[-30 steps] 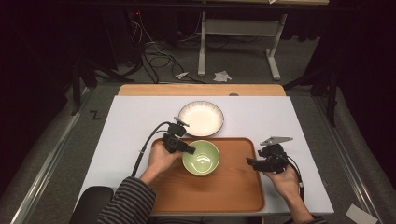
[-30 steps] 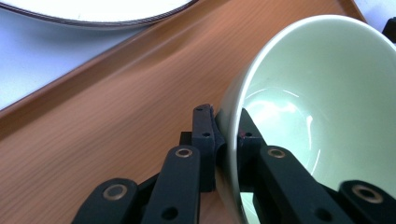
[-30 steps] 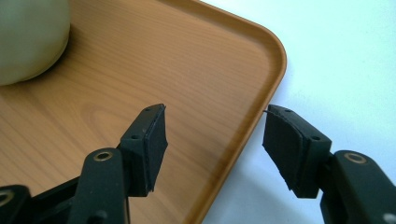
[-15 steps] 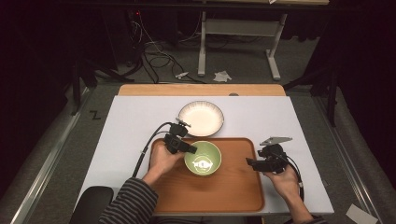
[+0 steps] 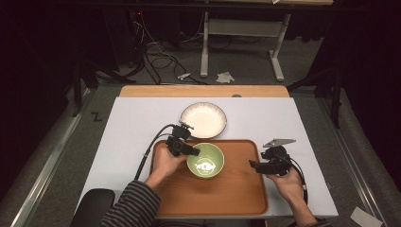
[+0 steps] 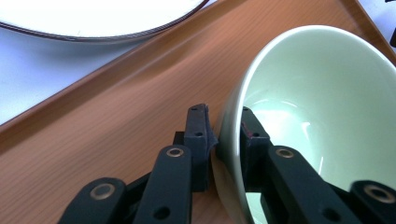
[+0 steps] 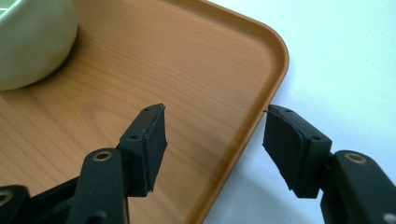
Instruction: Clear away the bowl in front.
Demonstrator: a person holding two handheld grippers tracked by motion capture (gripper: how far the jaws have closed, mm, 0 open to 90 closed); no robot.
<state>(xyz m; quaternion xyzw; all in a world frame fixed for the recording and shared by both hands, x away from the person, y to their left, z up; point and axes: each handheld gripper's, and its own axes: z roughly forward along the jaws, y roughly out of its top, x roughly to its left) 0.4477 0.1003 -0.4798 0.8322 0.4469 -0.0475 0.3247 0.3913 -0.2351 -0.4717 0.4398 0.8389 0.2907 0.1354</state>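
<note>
A pale green bowl (image 5: 206, 161) sits on the wooden tray (image 5: 236, 189), near its far edge. My left gripper (image 5: 193, 151) is shut on the bowl's left rim. In the left gripper view one jaw is outside the bowl (image 6: 317, 88) and the other inside, and the gripper (image 6: 224, 135) pinches the wall. My right gripper (image 5: 254, 165) is open and low over the tray's right side. In the right gripper view its jaws straddle the tray's rim (image 7: 261, 88), and the gripper (image 7: 215, 140) holds nothing. The bowl (image 7: 32, 42) is at the upper left there.
A white plate (image 5: 203, 119) with a dark rim lies on the white table top (image 5: 132, 123) just beyond the tray. The plate (image 6: 93, 14) is close to the tray's far edge (image 6: 116, 74). Cables trail from both grippers. The floor holds table legs and wires.
The bowl has shifted slightly right in my left gripper, and a white mark in its bottom now shows. My right gripper has not moved.
</note>
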